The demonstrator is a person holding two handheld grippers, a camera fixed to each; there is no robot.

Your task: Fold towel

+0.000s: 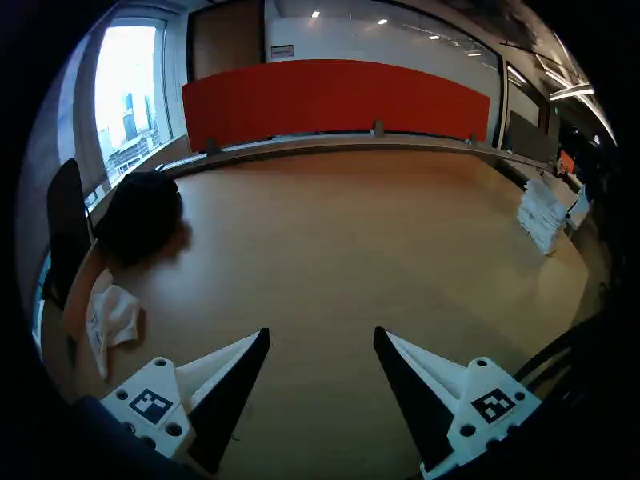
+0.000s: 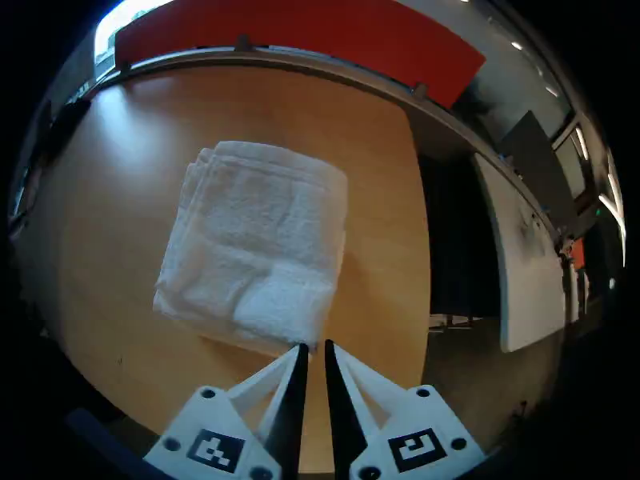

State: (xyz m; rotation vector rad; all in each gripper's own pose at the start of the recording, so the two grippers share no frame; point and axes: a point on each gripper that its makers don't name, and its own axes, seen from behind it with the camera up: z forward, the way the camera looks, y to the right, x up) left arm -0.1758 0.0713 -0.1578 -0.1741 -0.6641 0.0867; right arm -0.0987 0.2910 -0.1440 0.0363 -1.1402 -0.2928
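Note:
A white towel lies folded into a thick square on the wooden table, with its layered edges showing along the left side. My right gripper is shut just at the towel's near edge, and only bare wood shows in the thin slit between its fingers. My left gripper hangs open over bare wood on the table, holding nothing. A stack of folded white towels sits far off at the table's right edge in the left gripper view.
A crumpled white cloth lies near the table's left edge beside a dark rounded object and a black chair. A red partition runs along the far edge. To the right, the table drops off beside a white desk.

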